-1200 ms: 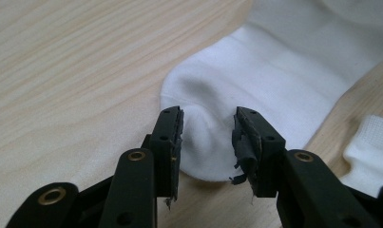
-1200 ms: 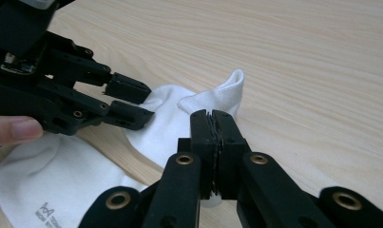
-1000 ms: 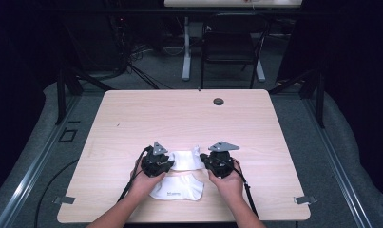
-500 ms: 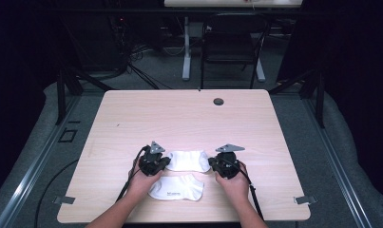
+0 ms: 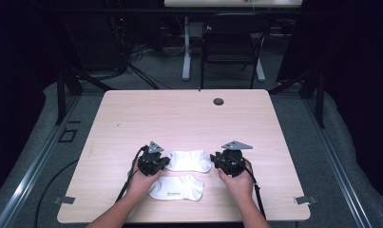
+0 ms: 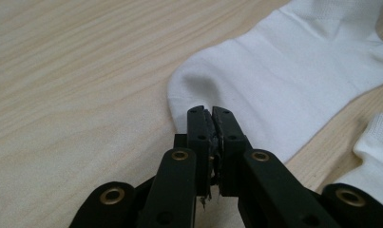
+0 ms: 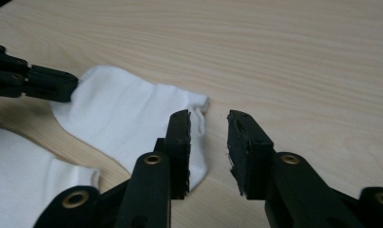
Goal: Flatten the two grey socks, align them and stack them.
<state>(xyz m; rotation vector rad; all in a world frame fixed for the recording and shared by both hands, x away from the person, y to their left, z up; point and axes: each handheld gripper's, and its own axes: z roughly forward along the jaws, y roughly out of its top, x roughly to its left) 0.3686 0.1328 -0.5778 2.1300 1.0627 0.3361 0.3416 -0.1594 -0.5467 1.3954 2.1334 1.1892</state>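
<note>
A pale, rectangular wooden table [image 5: 189, 123] with rounded corners carries everything, and places here are told from it. Beyond its far edge stands a black chair [image 5: 232, 47] on the grey floor, with a white table leg [image 5: 186, 52] beside it. Near the middle of the table's near edge lie two white cotton ankle socks: the farther sock [image 5: 191, 160] lies flat between the two grippers, and the nearer sock [image 5: 176, 187] lies just beside it, closer to the table's near edge. There are no containers on the table. Near the far edge sits a small dark round cable grommet [image 5: 218, 101], well apart from the socks. The left gripper [image 5: 164, 161], black with a grey three-cornered plate, is held in the person's left hand [image 5: 144, 180]; the left gripper view shows its jaws pressed together on the rounded end of the farther sock [image 6: 293, 80], a detail too small to read from above. The right gripper [image 7: 209, 128], held in the right hand [image 5: 236, 180], has its jaws spread apart, one jaw over that sock's other end and the other over bare wood; that view also shows the left gripper's tip [image 7: 61, 88] touching the sock's far end.
</note>
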